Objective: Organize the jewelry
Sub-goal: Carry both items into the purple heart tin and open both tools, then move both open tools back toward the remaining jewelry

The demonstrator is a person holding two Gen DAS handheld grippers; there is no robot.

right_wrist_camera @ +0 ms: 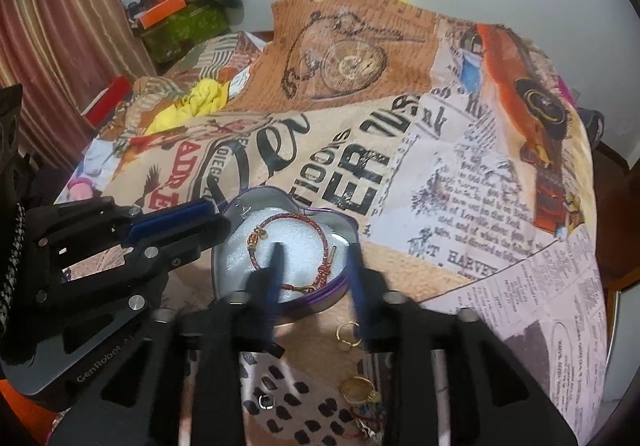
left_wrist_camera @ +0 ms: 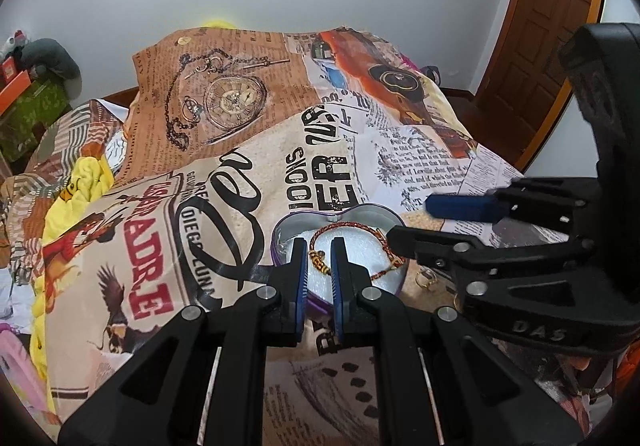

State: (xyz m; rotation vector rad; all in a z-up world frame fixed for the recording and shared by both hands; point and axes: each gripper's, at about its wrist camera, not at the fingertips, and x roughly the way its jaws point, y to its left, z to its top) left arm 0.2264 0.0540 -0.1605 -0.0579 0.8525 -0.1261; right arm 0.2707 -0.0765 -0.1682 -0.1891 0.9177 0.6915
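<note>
Red braided bracelet [right_wrist_camera: 294, 242] lay in the heart-shaped tin [right_wrist_camera: 240, 206]. Right claw [right_wrist_camera: 314, 250] spread over it, blurry; left claw [left_wrist_camera: 320, 246] pressed nearly together. Rings [right_wrist_camera: 346, 332] at 6 o'clock were half hidden.

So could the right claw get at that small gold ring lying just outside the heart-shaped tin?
Probably yes: the gold ring lies uncovered on the cloth beside the open right claw.

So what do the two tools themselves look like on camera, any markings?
Both are black plastic linkage frames with silver round pivot pins and blue pads lining the fingers. The left tool shows raised "GenRobot" lettering on its side plate in the right wrist view; the right tool carries "DAS" on its body in the left wrist view. No hands, sleeves or cables are clearly visible.
</note>
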